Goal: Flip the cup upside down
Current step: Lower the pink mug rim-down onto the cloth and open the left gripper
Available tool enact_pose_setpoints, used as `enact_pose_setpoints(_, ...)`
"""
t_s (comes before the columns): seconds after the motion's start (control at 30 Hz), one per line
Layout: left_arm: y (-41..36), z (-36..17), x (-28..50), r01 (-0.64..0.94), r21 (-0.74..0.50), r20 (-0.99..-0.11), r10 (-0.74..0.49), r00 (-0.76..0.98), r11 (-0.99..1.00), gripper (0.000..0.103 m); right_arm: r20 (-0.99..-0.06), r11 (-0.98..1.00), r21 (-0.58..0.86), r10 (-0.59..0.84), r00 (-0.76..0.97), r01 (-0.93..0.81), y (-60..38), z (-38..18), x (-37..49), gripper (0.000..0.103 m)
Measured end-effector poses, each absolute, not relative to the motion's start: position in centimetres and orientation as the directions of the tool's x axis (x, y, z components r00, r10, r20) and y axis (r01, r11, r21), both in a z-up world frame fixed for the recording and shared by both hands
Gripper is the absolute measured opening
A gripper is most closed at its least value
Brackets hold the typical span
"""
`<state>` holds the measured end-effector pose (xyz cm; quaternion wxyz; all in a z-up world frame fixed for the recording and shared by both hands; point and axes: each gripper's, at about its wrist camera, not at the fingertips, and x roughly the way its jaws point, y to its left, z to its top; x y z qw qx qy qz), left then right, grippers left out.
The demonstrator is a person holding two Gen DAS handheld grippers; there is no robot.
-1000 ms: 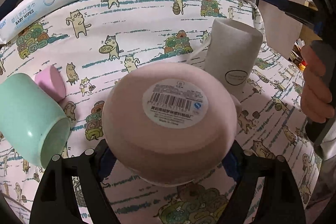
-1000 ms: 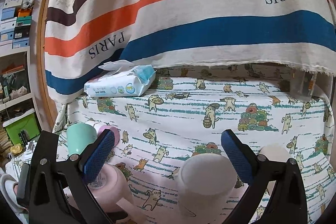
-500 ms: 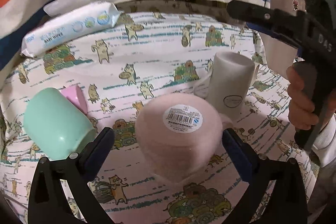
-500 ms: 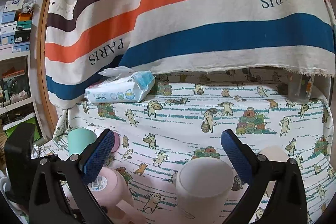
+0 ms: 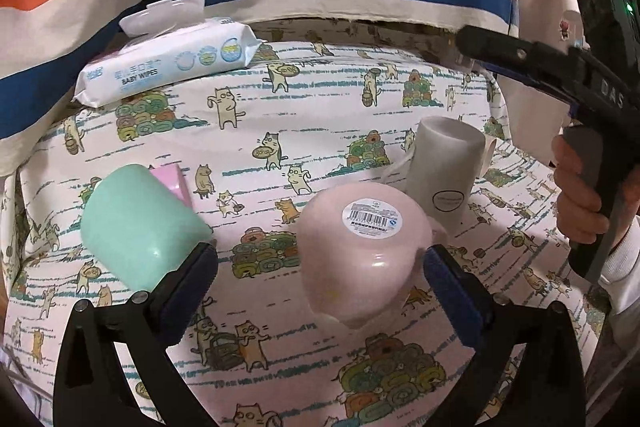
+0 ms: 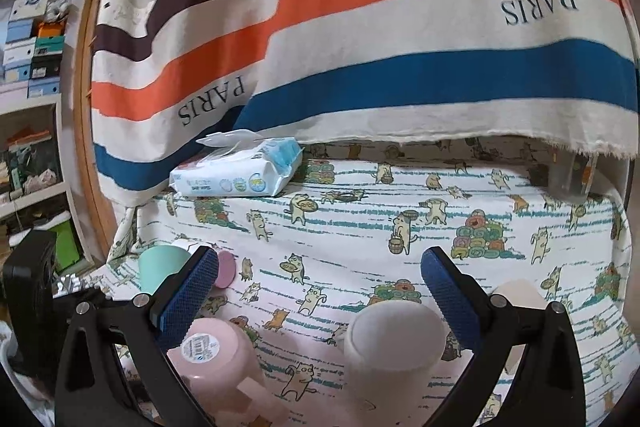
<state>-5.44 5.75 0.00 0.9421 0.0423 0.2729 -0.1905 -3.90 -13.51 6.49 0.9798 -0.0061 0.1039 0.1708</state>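
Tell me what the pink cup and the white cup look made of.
Pink cup: likely smooth glossy plastic; soft light glints on its wall, barcode sticker on its base.
White cup: matte, no glare, small printed oval label; plastic or ceramic, cannot tell.

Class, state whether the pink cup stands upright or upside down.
Upside down: the pink cup shows its barcode-labelled base on top, mouth on the tablecloth.

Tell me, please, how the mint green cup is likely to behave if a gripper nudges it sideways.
The mint green cup seems to lie on its side, so it would probably roll. The pink cup close behind might stop it. Its glossy, plastic-looking wall suggests it is light and somewhat slippery.
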Motion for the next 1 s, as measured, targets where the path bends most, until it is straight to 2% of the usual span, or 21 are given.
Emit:
enact_pose_setpoints(0.13,5.7,-0.1,-5.8,0.387,-0.043,-0.538,-0.348,0.768,0.921,0.101,-0.258,0.914,0.046,0.4,0.88,-0.402,-12.9,6.6,-4.5,0.102)
enact_pose_setpoints(0.2,5.5,-0.2,-6.0,0.402,-0.066,-0.546,-0.37,0.752,0.913,0.093,-0.301,0.892,0.063,0.445,0.843,-0.448,-12.5,6.1,-4.6,0.09)
enact_pose_setpoints(0.27,5.4,-0.3,-6.1,0.4,-0.079,-0.55,-0.375,0.746,0.913,0.088,-0.35,0.878,0.069,0.465,0.813,-0.473,-11.9,5.1,-4.6,0.071)
enact_pose_setpoints(0.3,5.4,-0.3,-6.2,0.393,-0.082,-0.55,-0.37,0.748,0.916,0.083,-0.381,0.878,0.071,0.463,0.8,-0.474,-11.7,4.5,-4.6,0.066)
enact_pose_setpoints(0.33,5.4,-0.3,-6.2,0.387,-0.085,-0.553,-0.367,0.748,0.918,0.075,-0.412,0.878,0.076,0.46,0.787,-0.473,-11.5,3.8,-4.4,0.055)
enact_pose_setpoints(0.37,5.4,-0.3,-6.2,0.39,-0.095,-0.554,-0.373,0.744,0.916,0.073,-0.443,0.877,0.088,0.459,0.77,-0.473,-11.4,3.1,-4.2,0.045)
enact_pose_setpoints(0.43,5.5,-0.4,-6.2,0.406,-0.118,-0.558,-0.398,0.728,0.906,0.06,-0.484,0.877,0.102,0.456,0.747,-0.47,-11.3,2.0,-3.9,0.033)
enact_pose_setpoints(0.47,5.4,-0.5,-6.2,0.413,-0.125,-0.562,-0.408,0.719,0.902,0.058,-0.503,0.878,0.1,0.451,0.738,-0.468,-11.2,1.4,-3.8,0.029)
enact_pose_setpoints(0.53,5.2,-0.6,-6.3,0.429,-0.137,-0.564,-0.426,0.707,0.893,0.051,-0.515,0.887,0.086,0.43,0.742,-0.454,-11.3,0.5,-3.9,0.028)
enact_pose_setpoints(0.7,4.5,-0.8,-6.4,0.426,-0.126,-0.561,-0.419,0.714,0.896,0.048,-0.496,0.907,0.057,0.388,0.777,-0.416,-11.9,0.7,-3.9,0.028)
enact_pose_setpoints(0.83,4.0,-1.2,-6.0,0.429,-0.142,-0.582,-0.426,0.693,0.892,0.037,-0.469,0.917,0.02,0.361,0.806,-0.399,-12.1,1.4,-4.1,0.028)
enact_pose_setpoints(0.93,3.7,-1.1,-6.3,0.423,-0.11,-0.576,-0.405,0.71,0.899,0.038,-0.454,0.925,0.023,0.348,0.82,-0.38,-12.4,1.6,-4.3,0.028)
enact_pose_setpoints(0.97,3.8,-0.9,-6.6,0.414,-0.095,-0.563,-0.392,0.728,0.905,0.04,-0.449,0.926,0.025,0.346,0.824,-0.376,-12.5,1.5,-4.4,0.029)
enact_pose_setpoints(1.0,3.9,-0.7,-6.9,0.388,-0.077,-0.547,-0.364,0.754,0.918,0.049,-0.442,0.93,0.023,0.339,0.83,-0.368,-12.5,1.4,-4.5,0.029)
